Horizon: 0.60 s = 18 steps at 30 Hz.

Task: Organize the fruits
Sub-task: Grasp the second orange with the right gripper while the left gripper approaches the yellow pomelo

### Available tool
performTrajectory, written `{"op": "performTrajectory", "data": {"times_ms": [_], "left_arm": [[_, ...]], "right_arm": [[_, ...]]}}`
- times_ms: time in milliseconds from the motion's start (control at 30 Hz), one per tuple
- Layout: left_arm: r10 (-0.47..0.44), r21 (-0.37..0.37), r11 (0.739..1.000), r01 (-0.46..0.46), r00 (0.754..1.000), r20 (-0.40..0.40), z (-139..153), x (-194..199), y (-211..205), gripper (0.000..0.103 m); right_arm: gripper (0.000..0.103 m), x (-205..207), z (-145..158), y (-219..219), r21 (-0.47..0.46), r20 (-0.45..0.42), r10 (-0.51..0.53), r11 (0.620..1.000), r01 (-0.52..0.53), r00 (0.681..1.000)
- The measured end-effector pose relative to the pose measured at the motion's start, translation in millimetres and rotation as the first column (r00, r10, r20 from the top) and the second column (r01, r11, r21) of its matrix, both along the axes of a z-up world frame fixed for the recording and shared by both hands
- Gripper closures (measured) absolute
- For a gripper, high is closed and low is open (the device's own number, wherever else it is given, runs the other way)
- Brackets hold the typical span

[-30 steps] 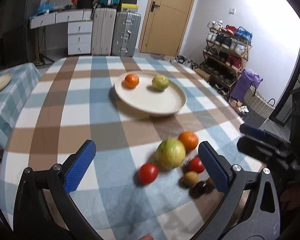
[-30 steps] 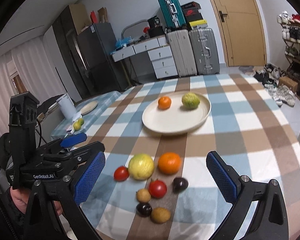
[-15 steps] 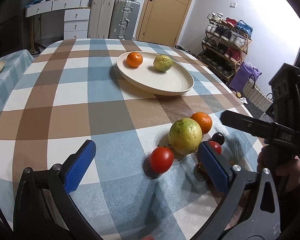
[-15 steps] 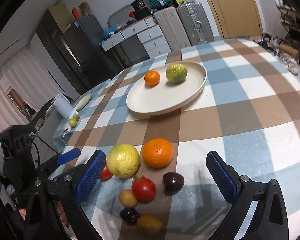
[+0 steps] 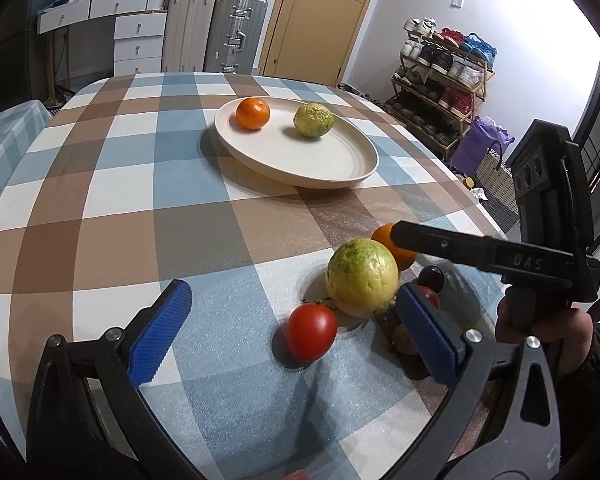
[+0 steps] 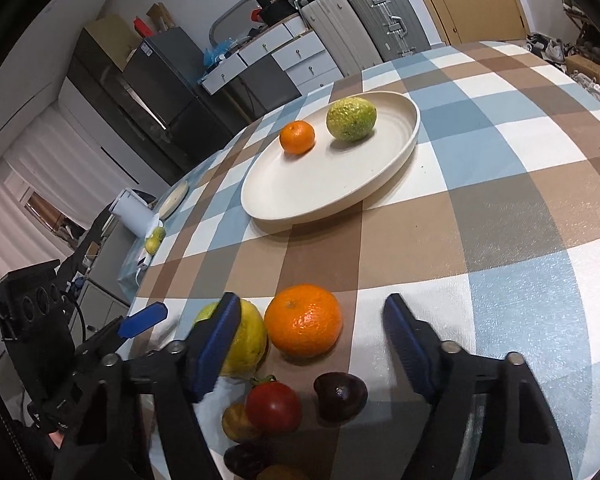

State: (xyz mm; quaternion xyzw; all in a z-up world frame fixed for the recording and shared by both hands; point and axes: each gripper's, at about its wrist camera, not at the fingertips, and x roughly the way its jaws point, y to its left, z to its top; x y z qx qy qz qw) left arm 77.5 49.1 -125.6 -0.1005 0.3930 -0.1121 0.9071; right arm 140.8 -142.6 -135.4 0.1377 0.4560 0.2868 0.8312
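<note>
Over a checked tablecloth [image 6: 500,208], the right gripper [image 6: 312,320] is closing around a dimpled orange [image 6: 303,321], pads not yet touching. The left gripper [image 5: 296,330] gapes wide, empty, a smooth tomato [image 5: 311,332] between its pads. Farther off, a round cream plate [image 6: 320,192] holds an orange and a bumpy green fruit; open cloth lies between.
</note>
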Motion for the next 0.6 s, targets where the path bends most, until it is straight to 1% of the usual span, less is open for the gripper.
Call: {"op": "performTrajectory", "data": {"times_ms": [67,133,200,233,367,467,600], "left_arm": [[-0.001,0.003,1.000,0.001,1.000,0.002,1,2,-1,0.001],[-0.004,0.004,1.000,0.004,1.000,0.004,1,2,-2,0.001],[-0.002,0.011,1.000,0.002,1.000,0.004,1,2,-2,0.001],[-0.002,0.012,1.000,0.002,1.000,0.002,1,3,-2,0.001],[-0.005,0.018,1.000,0.005,1.000,0.000,2,4,-3,0.001],[-0.012,0.025,1.000,0.012,1.000,0.000,3,5,-6,0.001],[-0.024,0.038,0.999,0.024,1.000,-0.002,5,8,-12,0.001]], "right_arm": [[0.040,1,-1,3,-0.017,-0.001,0.003,1.000,-0.003,1.000],[0.052,2,-2,3,-0.013,-0.010,0.005,1.000,-0.005,1.000],[0.056,2,-3,3,-0.005,-0.012,0.011,1.000,-0.011,1.000],[0.061,2,-2,3,-0.001,-0.007,0.016,1.000,-0.016,1.000],[0.062,0,-1,5,-0.011,0.007,0.023,1.000,-0.023,1.000],[0.062,0,-1,0,0.011,0.008,0.013,1.000,-0.013,1.000],[0.062,-2,7,-12,0.045,0.032,-0.007,0.999,0.006,0.999]]}}
